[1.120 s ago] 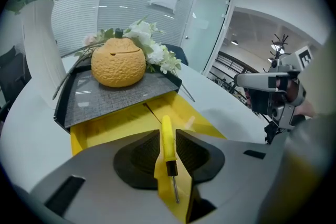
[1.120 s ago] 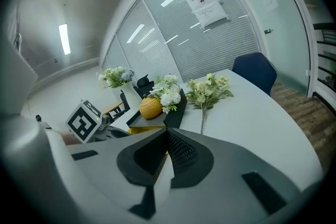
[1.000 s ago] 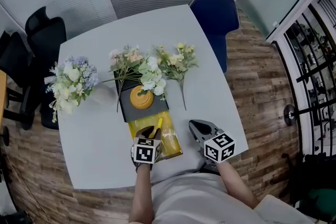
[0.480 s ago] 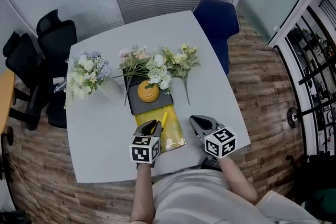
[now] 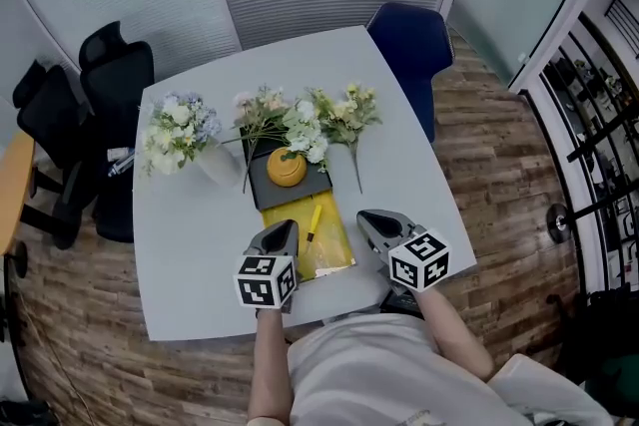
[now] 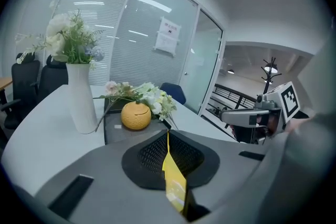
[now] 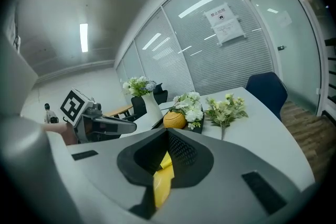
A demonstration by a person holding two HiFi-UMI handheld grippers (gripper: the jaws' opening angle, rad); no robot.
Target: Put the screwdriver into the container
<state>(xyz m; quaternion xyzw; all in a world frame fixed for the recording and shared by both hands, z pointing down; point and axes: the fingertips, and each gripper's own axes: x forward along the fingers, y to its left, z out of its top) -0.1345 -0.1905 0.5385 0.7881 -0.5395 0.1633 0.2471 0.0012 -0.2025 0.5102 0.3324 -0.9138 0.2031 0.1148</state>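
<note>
**Head view, with both claw views.** We are looking down on a white table (image 5: 190,244). The left claw (image 5: 284,234) is pointing forward with its jaws pressed together and is gripping nothing. Only a sliver of yellow is showing through the slit behind its tips. The right claw (image 5: 371,219) is likewise holding its jaws together at the tips, and it too is empty.

Between the two claws the yellow container (image 5: 339,234) is lying on the table. The screwdriver (image 5: 314,219) is resting inside it, just right of the left claw's tips and left of the right claw's, and is touching neither.

Straight ahead of both claws, just beyond the container, a black tray (image 5: 300,197) is carrying a round yellow pot (image 5: 288,167). Flowers (image 5: 300,127) are lying across the tray's far side. Ahead and to the left of the left claw, a white vase (image 5: 215,167) is holding a bouquet (image 5: 178,130). A blue chair (image 5: 409,30) is standing well ahead of the right claw, past the table's edge.
</note>
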